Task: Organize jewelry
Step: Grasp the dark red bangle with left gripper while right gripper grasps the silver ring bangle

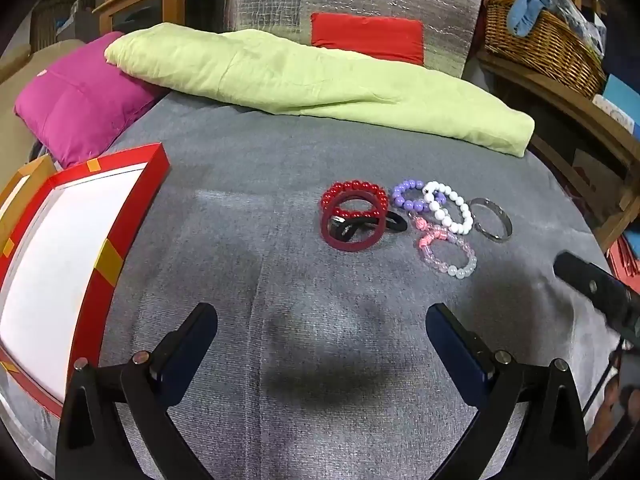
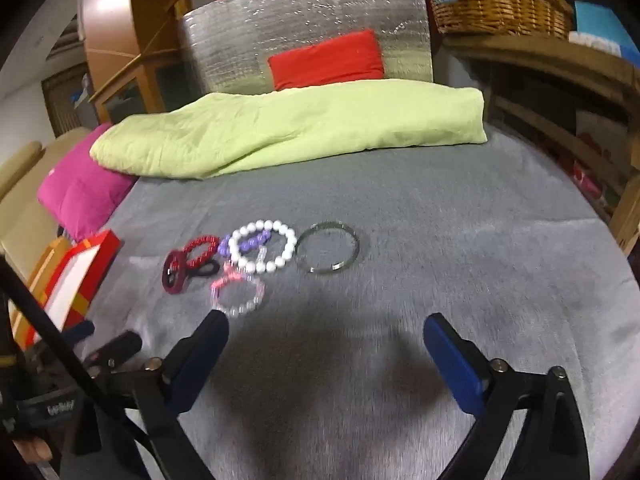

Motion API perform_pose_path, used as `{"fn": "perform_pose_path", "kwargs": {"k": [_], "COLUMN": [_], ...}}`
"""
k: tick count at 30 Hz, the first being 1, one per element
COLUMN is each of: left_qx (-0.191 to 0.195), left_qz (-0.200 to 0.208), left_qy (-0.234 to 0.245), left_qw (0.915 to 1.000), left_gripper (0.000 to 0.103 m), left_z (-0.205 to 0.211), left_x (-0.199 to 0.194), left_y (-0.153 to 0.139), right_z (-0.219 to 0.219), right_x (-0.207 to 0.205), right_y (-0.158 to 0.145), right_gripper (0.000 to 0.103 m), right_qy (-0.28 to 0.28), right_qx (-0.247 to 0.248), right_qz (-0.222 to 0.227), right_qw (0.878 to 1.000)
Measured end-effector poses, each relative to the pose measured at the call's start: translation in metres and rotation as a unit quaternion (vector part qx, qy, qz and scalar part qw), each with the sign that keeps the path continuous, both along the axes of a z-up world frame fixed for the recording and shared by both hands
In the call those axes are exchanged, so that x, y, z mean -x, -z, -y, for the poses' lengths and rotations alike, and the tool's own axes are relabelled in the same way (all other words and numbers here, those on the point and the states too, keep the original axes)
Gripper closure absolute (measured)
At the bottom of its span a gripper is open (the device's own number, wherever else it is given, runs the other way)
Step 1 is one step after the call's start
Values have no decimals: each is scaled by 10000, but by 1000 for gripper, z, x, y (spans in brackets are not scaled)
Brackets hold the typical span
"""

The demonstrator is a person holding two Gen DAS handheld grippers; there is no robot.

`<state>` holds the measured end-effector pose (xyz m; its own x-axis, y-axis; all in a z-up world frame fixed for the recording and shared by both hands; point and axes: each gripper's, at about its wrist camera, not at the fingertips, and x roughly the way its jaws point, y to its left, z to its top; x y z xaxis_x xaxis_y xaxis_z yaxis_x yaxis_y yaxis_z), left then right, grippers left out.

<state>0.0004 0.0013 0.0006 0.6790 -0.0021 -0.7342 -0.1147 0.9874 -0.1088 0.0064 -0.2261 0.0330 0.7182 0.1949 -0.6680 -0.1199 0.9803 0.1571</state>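
Several bracelets lie clustered on the grey cloth. A dark red bangle [image 1: 328,232] overlaps a red bead bracelet [image 1: 354,187] and a black hair tie [image 1: 394,222]. Beside them lie a purple bead bracelet [image 1: 404,196], a white bead bracelet [image 1: 454,208], a pink clear bead bracelet [image 1: 448,252] and a silver bangle [image 1: 490,220]. The silver bangle [image 2: 328,252] and white bracelet [image 2: 264,250] also show in the right wrist view. A red-rimmed box [image 1: 100,240] with a white inside sits at the left. My left gripper [image 1: 322,320] and right gripper [image 2: 326,330] are open and empty, short of the cluster.
A folded green cloth [image 1: 312,80] lies across the back, with a pink cushion [image 1: 80,108] at the left and a silver panel with a red patch [image 1: 368,36] behind. A wicker basket [image 1: 540,48] sits on wooden shelving at the right.
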Motion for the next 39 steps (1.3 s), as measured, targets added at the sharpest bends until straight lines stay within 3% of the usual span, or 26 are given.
{"fn": "perform_pose_path", "kwargs": {"k": [2, 12, 15, 16, 18, 24, 28, 31, 34, 37, 39], "left_qx": [26, 155, 258, 285, 334, 507, 467, 701, 786, 680, 555], "left_qz": [29, -47, -27, -64, -135, -106, -133, -269, -149, -152, -146], "left_qy": [-6, -213, -301, -311, -258, 44, 73, 36, 68, 176, 210], "left_qw": [10000, 9996, 9992, 9991, 9990, 9986, 9988, 9972, 9968, 9974, 9981], "left_gripper": [0, 0, 0, 0, 0, 3, 20, 38, 40, 40, 45], "left_z": [-2, -21, -29, -30, -29, -16, -18, -28, -26, -20, -16], "left_x": [0, -7, -14, -18, -27, -55, -77, -87, -87, -87, -88], "left_y": [-2, -3, -5, -5, -4, -5, -2, 5, 4, 4, 5], "right_z": [-2, -6, -14, -15, -11, 14, 26, 28, 29, 29, 28], "right_x": [-15, -109, -117, -117, -112, -78, -68, -68, -71, -73, -74], "right_y": [-1, 33, 38, 38, 37, 35, 35, 28, 26, 24, 22], "right_gripper": [19, 52, 71, 84, 98, 99, 99, 99, 99, 99, 99], "right_qy": [10, 183, 129, 103, 69, 47, 37, 26, -26, -66, -66], "right_qx": [135, 448, 729, 739, 589, 87, -250, -369, -504, -540, -578], "right_qz": [-66, -1231, -1250, -1234, -1226, -1078, -1089, -923, -904, -859, -807], "right_qw": [9999, 9912, 9894, 9896, 9907, 9941, 9937, 9950, 9946, 9948, 9950]}}
